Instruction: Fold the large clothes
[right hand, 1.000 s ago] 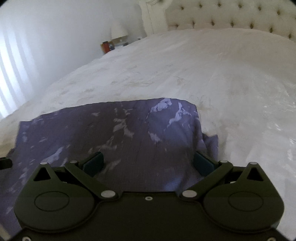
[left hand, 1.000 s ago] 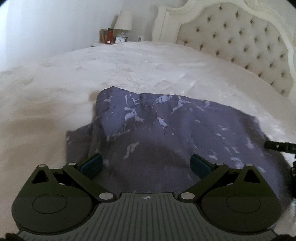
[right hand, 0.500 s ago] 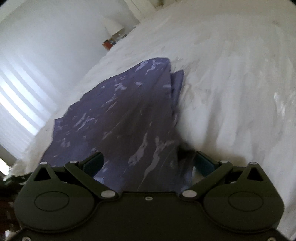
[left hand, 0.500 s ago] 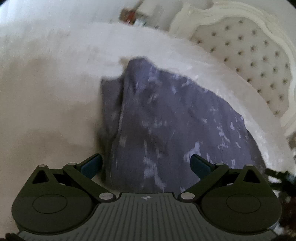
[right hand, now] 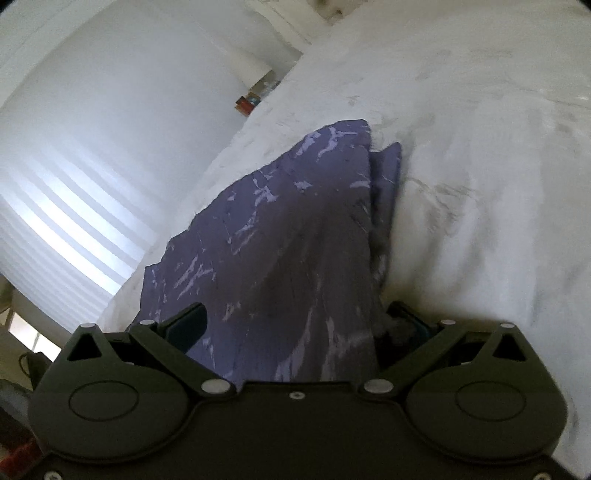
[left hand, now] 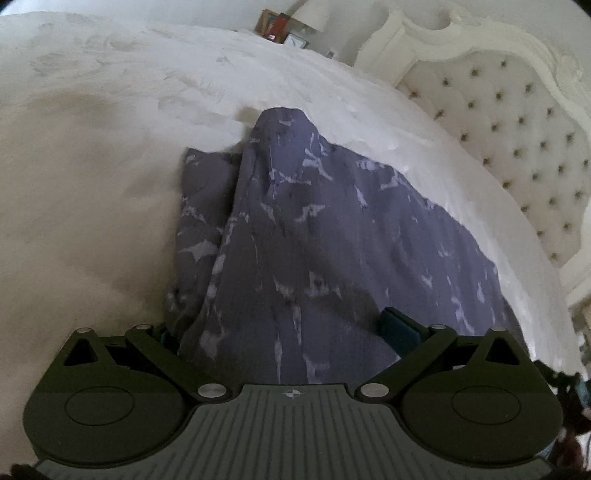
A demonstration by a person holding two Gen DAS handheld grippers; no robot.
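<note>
A large purple-grey garment with pale streaks (left hand: 332, 236) lies on the white bed, folded over on itself, with a lower layer (left hand: 201, 206) sticking out along one side. My left gripper (left hand: 284, 328) is open, its jaws wide apart, with the garment's near edge lying between them. The garment also shows in the right wrist view (right hand: 288, 236). My right gripper (right hand: 295, 321) is open too, jaws spread, with the cloth's near edge between them. The right teal pad (right hand: 410, 321) is partly hidden by cloth.
The white bedspread (left hand: 92, 184) surrounds the garment. A tufted cream headboard (left hand: 517, 129) stands at the right. A nightstand with a lamp and frames (left hand: 284, 29) is at the back. A bright window with blinds (right hand: 55, 221) is to the left.
Both grippers have tilted and swung over the last second, so the garment now runs lengthwise away from each camera. The cloth has slid closer between the jaws. Both stay open.
</note>
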